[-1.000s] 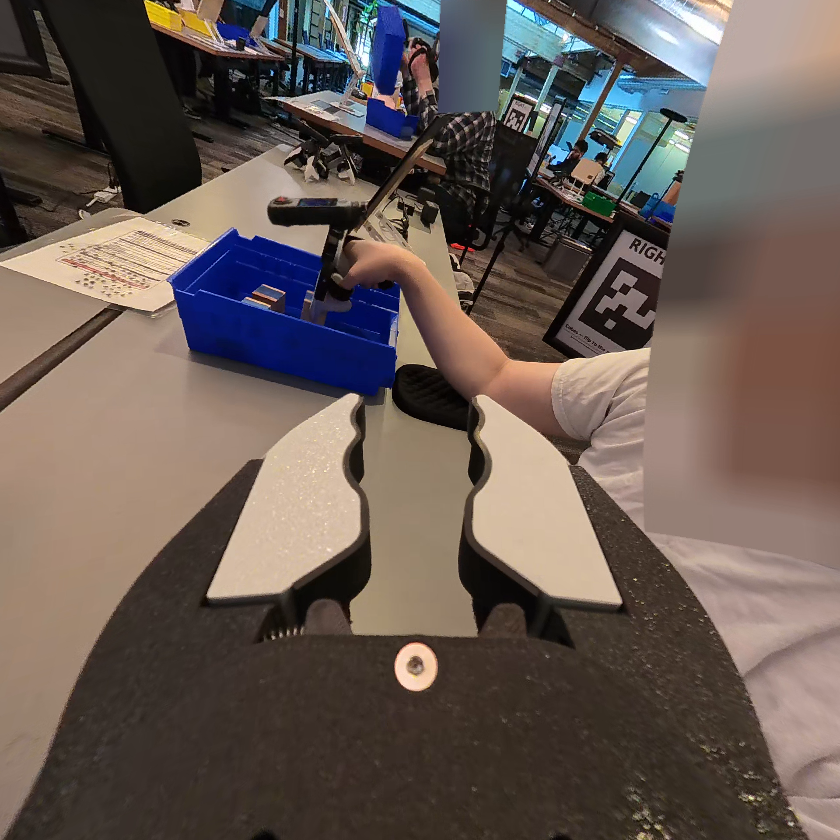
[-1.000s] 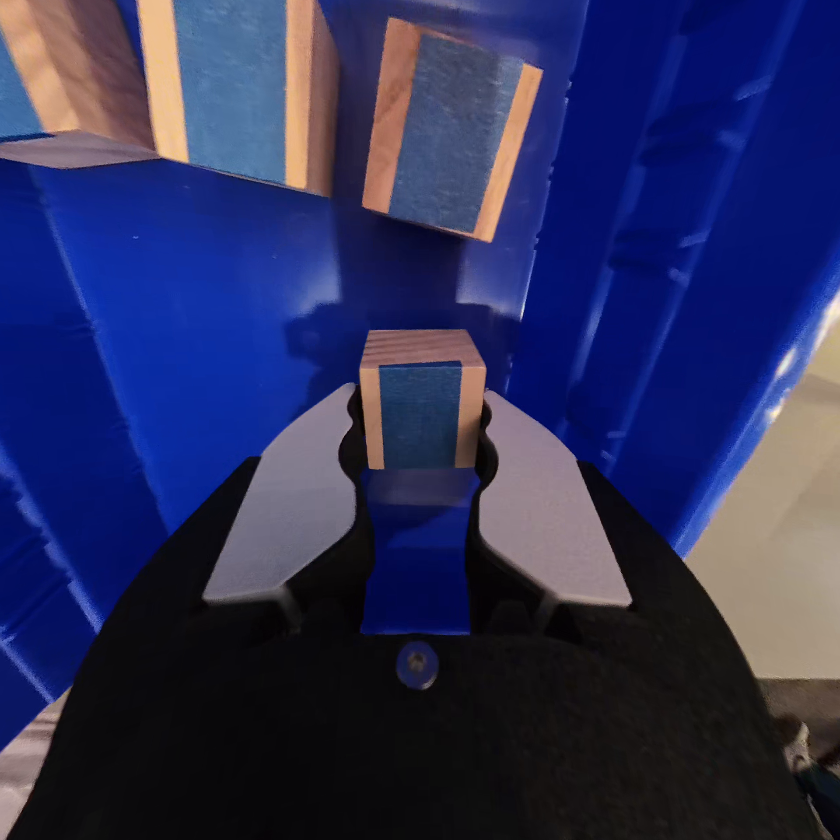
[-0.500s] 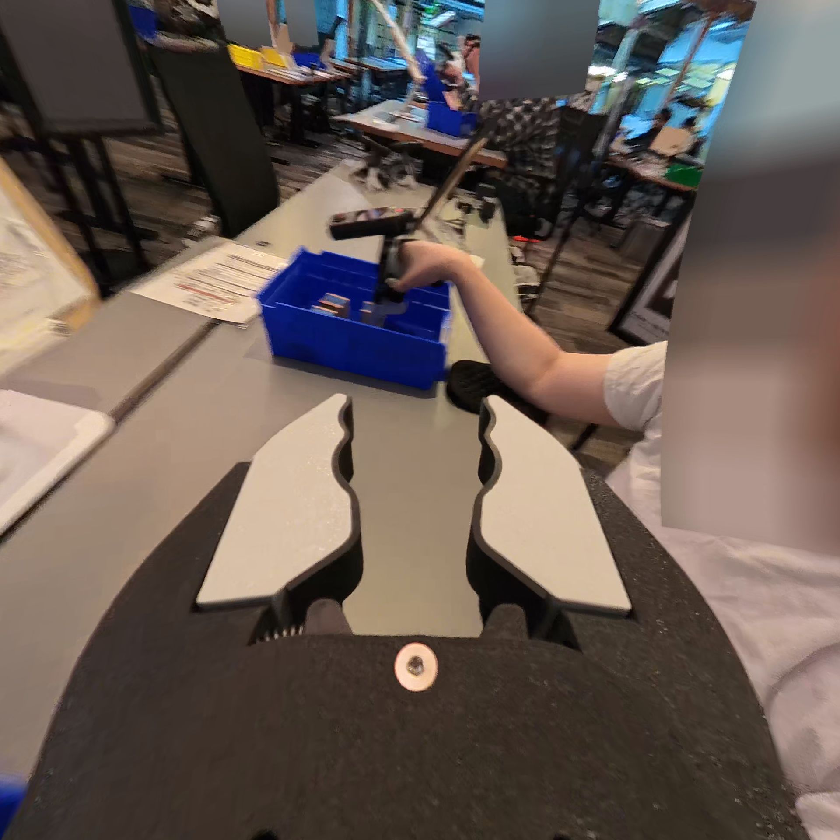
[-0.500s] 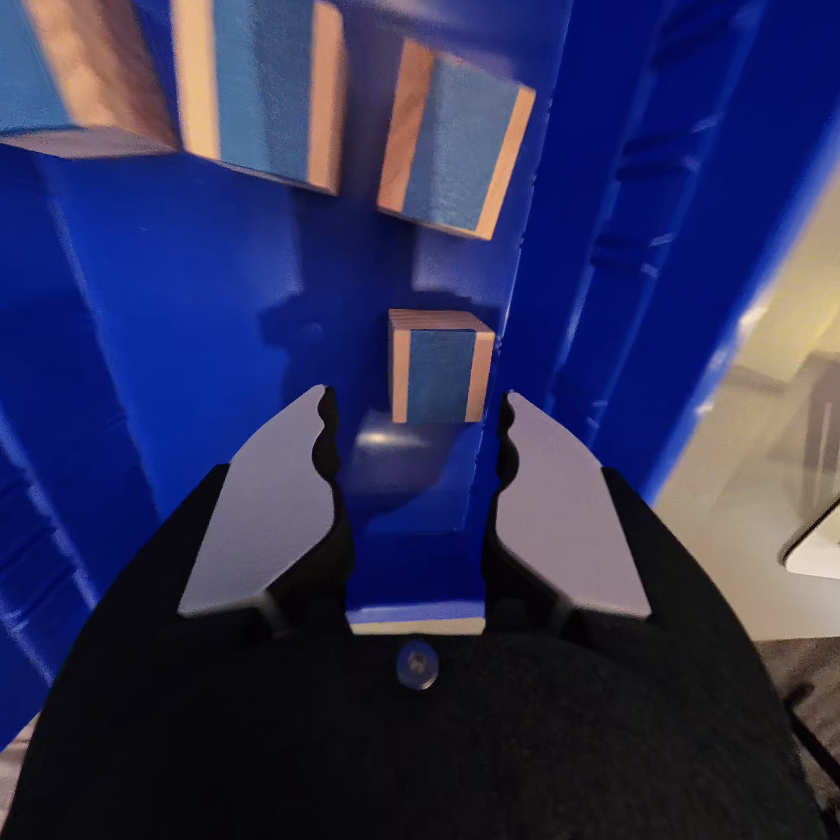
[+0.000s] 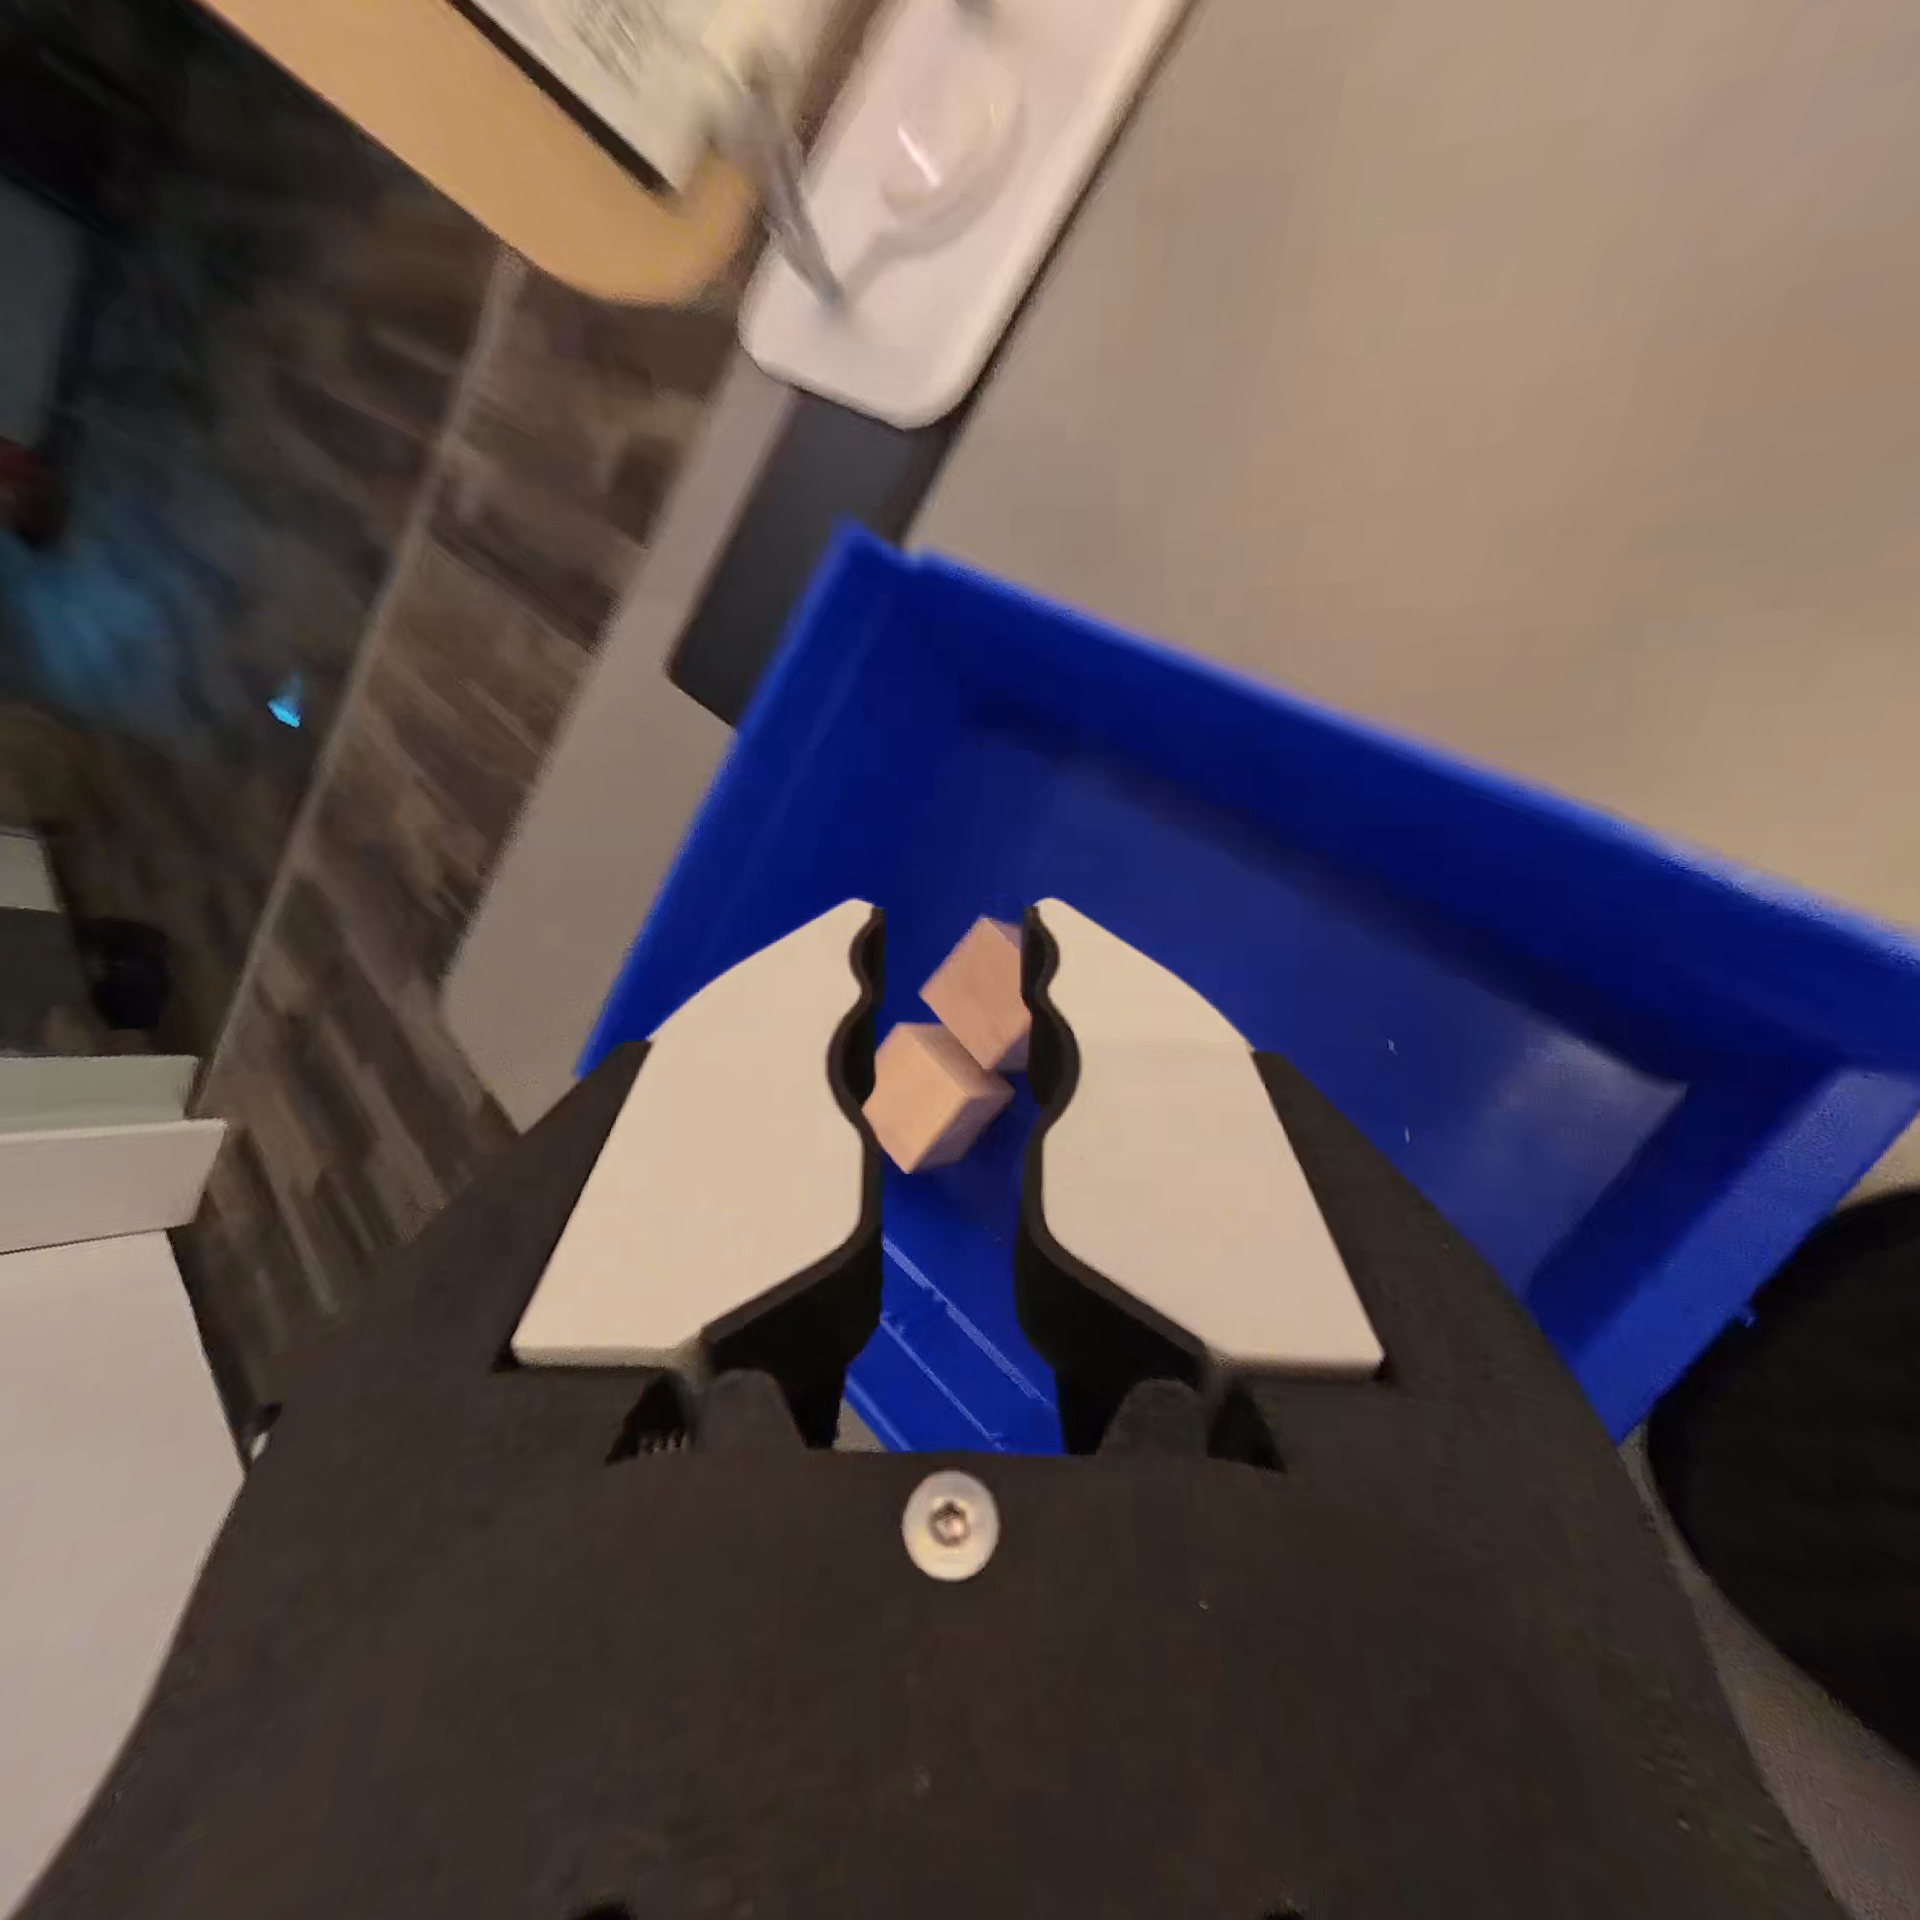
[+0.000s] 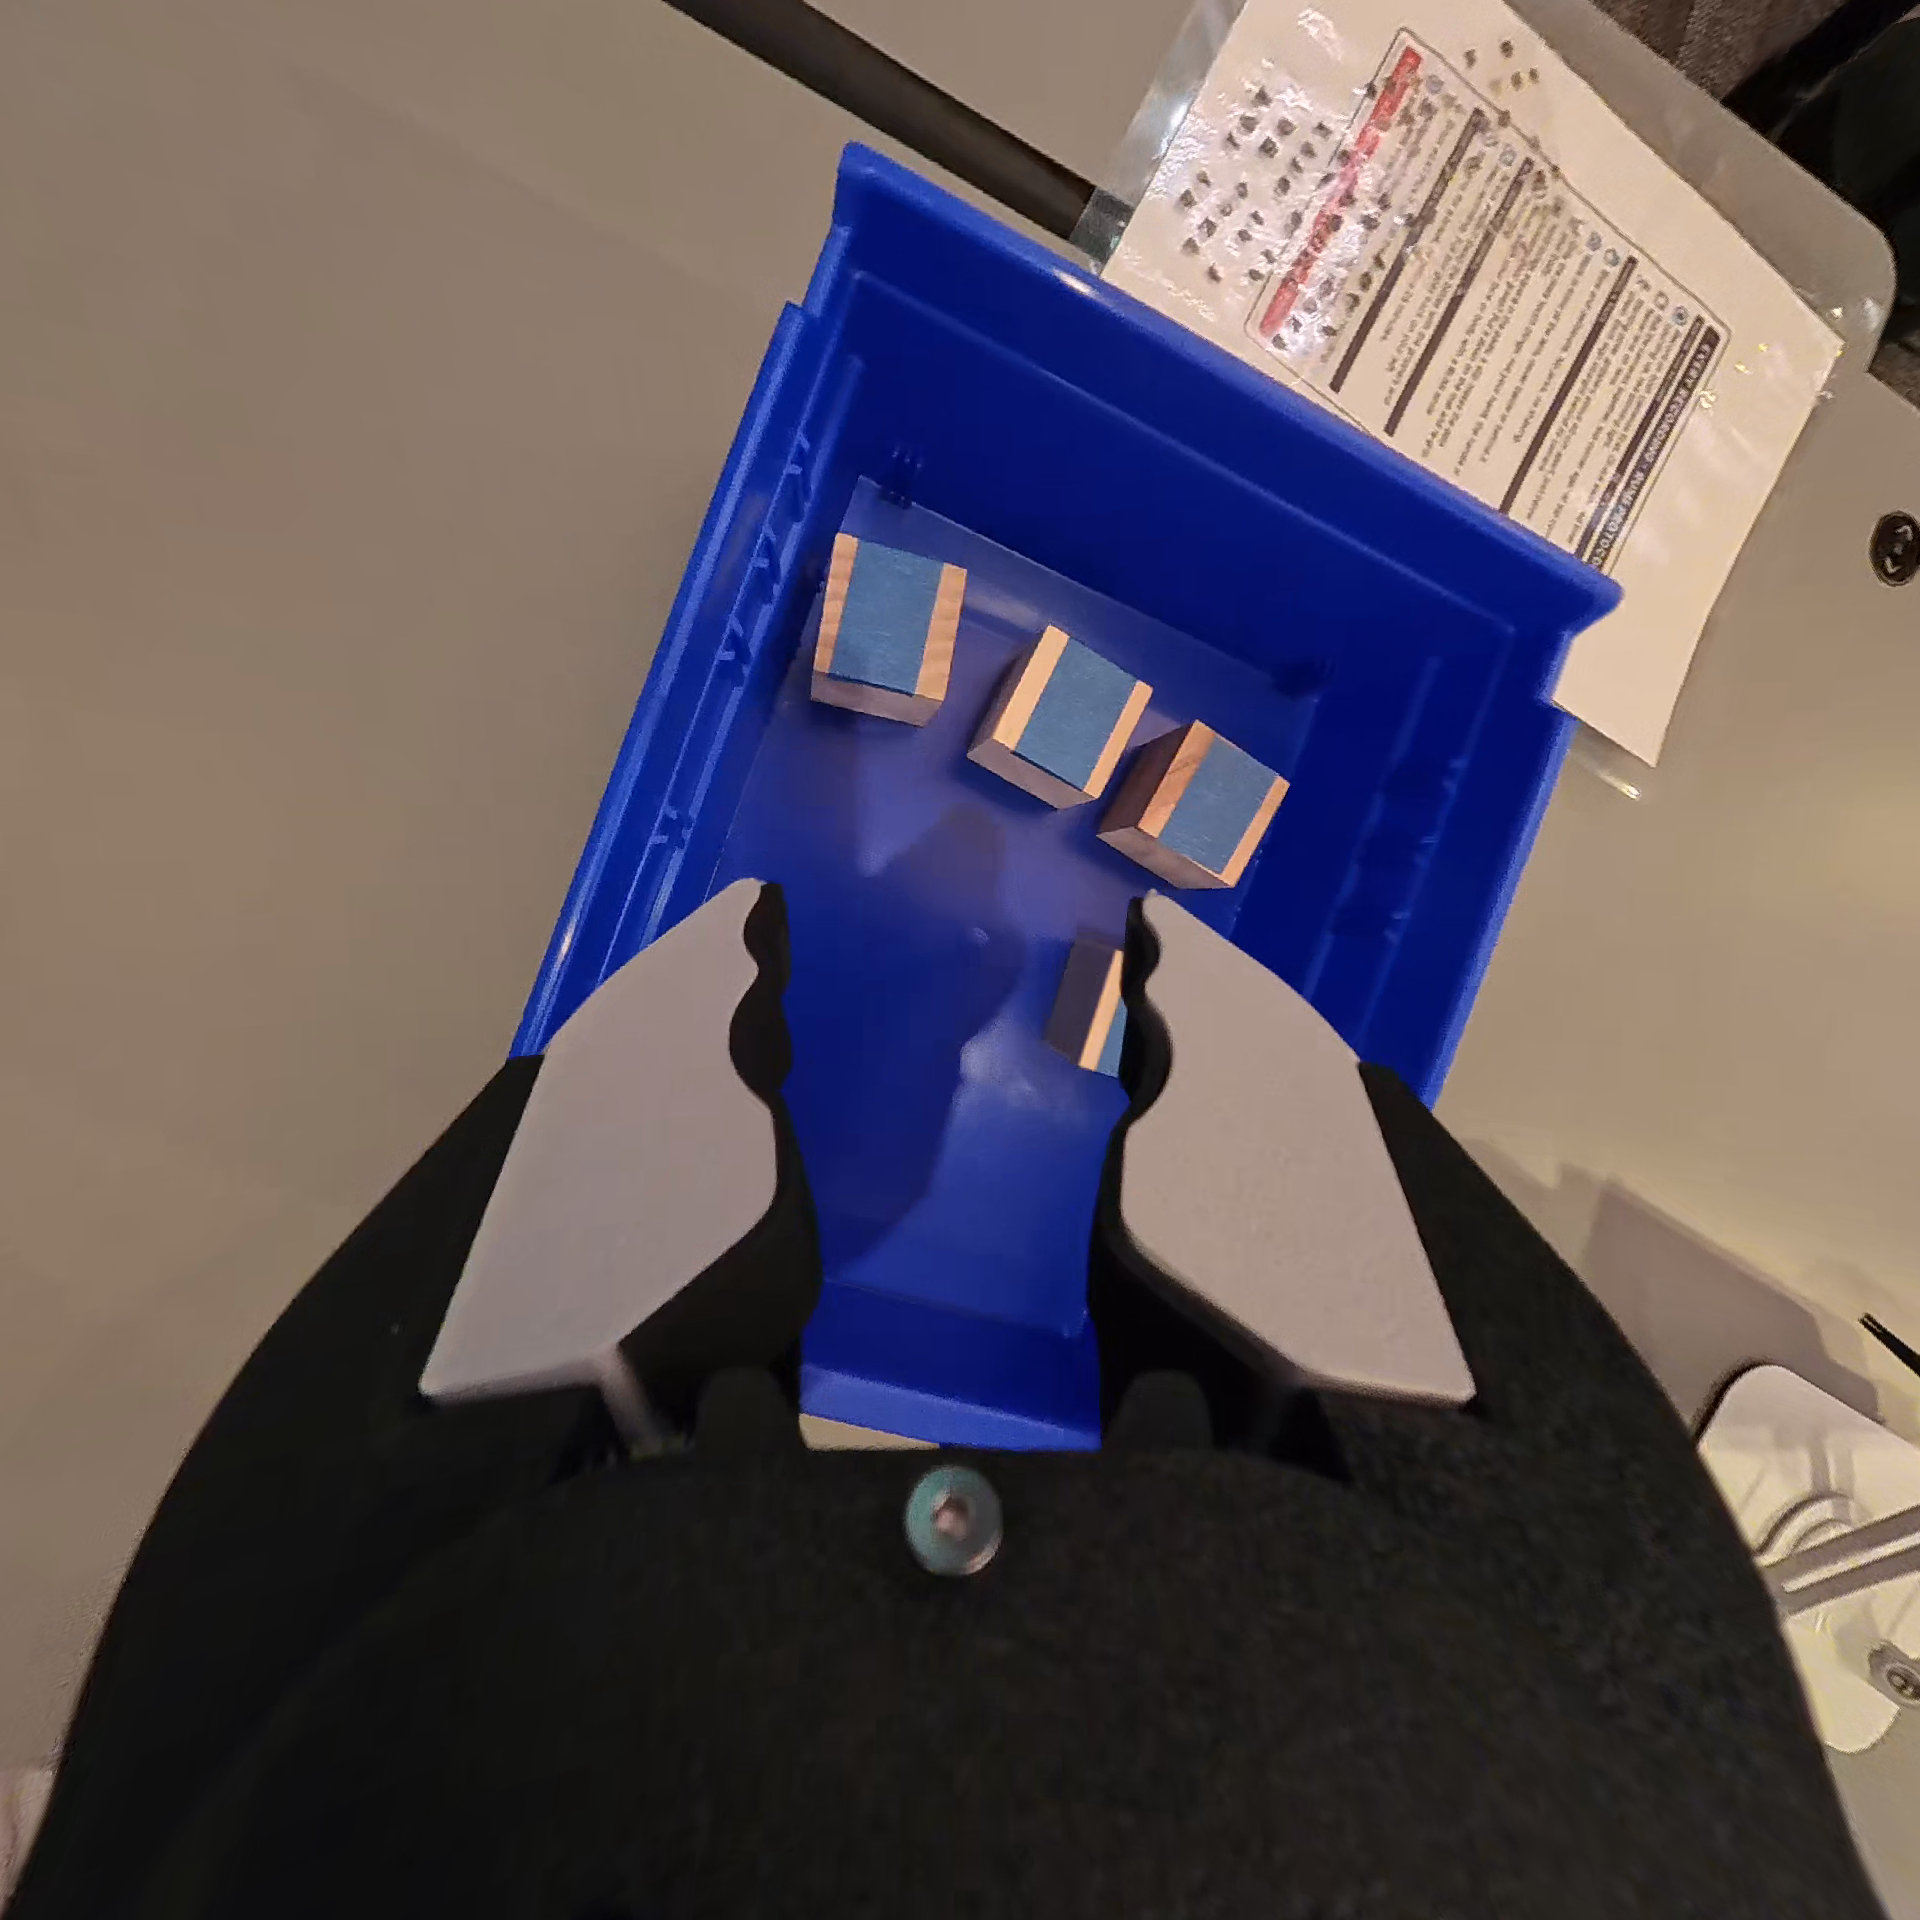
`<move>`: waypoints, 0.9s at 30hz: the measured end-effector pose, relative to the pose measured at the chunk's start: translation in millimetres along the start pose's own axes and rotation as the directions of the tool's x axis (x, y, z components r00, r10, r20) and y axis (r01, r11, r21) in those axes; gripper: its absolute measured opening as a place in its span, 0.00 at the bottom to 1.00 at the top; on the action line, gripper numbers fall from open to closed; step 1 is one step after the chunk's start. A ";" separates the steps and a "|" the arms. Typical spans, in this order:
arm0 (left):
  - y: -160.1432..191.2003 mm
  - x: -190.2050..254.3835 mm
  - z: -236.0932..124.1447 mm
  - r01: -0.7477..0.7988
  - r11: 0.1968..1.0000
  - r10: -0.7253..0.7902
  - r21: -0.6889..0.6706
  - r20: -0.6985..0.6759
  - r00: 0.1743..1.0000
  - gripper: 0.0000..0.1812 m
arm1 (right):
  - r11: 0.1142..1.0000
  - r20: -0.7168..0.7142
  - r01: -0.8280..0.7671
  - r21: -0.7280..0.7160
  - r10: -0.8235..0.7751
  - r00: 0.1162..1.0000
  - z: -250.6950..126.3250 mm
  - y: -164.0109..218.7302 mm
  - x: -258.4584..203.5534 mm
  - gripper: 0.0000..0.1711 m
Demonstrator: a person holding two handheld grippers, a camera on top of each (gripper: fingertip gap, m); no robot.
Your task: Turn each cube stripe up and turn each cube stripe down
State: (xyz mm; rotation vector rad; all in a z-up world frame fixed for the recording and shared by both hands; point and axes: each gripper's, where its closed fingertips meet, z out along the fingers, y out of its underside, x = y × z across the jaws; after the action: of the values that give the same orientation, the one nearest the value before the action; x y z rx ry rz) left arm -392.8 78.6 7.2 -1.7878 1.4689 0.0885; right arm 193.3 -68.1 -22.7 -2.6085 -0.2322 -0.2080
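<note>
Seemingly halfway: four cubes (image 6: 1069, 714) are sitting stripe-up in the blue bin (image 6: 1382, 883), while both tools are hovering empty, right tool (image 6: 951, 914) wide, left tool (image 5: 954, 920) narrower.

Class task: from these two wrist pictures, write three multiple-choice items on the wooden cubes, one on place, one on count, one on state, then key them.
1. Where do the blue-striped wooden cubes lie?
A. in the blue plastic bin
B. on the grey table
C. on the printed sheet

2. How many cubes does the right wrist view show?
A. two
B. four
C. six

3. The right hand-held gripper is:
A. shut on a cube
B. open, holding nothing
C. out of view

Key: 1 A, cubes rest on the bin floor. 2 B, three in a row, one partly hidden. 3 B, fingers spread, empty.
</note>
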 end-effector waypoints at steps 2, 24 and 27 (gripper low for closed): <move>18.2 6.1 23.8 -0.023 0.996 0.018 -0.086 -0.064 0.998 0.16 | 1.000 0.006 0.009 -0.013 -0.009 1.000 3.6 1.2 -1.5 0.36; 92.8 17.1 116.2 -0.160 0.905 0.061 -0.395 -0.252 0.966 0.40 | 0.987 0.131 0.137 -0.083 -0.125 0.983 29.0 1.4 -36.2 0.33; 98.4 17.9 119.6 -0.149 0.902 0.042 -0.406 -0.260 0.965 0.39 | 0.983 0.139 0.159 -0.096 -0.144 0.980 31.7 2.6 -40.3 0.32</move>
State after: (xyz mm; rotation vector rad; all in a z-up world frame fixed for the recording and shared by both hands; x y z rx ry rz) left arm -420.9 136.8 -134.7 -2.1304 1.8231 0.2632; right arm 157.9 -59.5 -58.8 -2.7155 -0.4800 -0.1035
